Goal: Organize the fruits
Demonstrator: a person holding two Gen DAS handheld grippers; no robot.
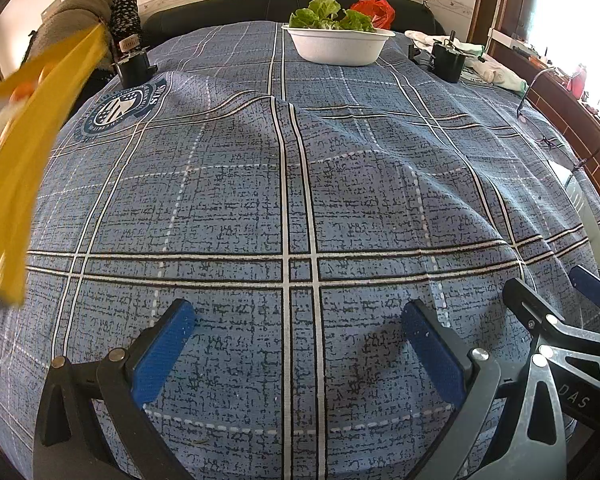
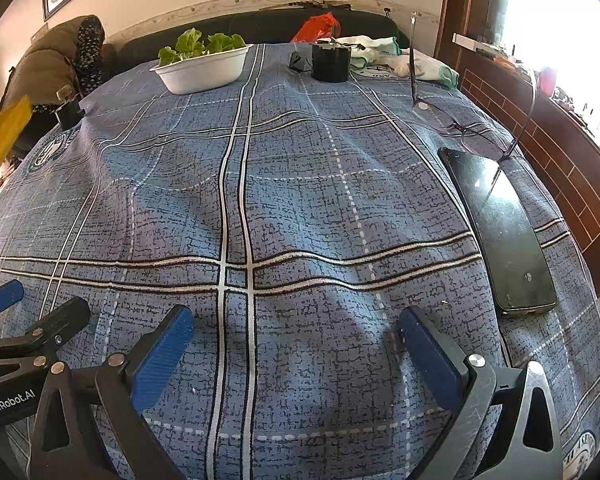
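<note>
A white bowl [image 1: 337, 46] with green leaves [image 1: 330, 14] stands at the far end of the blue plaid cloth [image 1: 240, 184]; it also shows in the right wrist view [image 2: 204, 67]. A yellow bag [image 1: 24, 152] hangs blurred at the left edge, with something orange inside; it also shows in the right wrist view [image 2: 0, 140]. My left gripper [image 1: 296, 356] is open and empty, low over the cloth. My right gripper [image 2: 296, 356] is open and empty beside it, and its tip shows in the left wrist view [image 1: 560, 300]. No loose fruit is visible on the cloth.
A black phone [image 2: 500, 228] and glasses [image 2: 460, 120] lie at the right on the cloth. A black cylinder [image 2: 331, 62], a red bag [image 2: 316, 26] and white cloths [image 2: 400, 60] sit at the far right. A small black stand [image 1: 134, 66] is far left.
</note>
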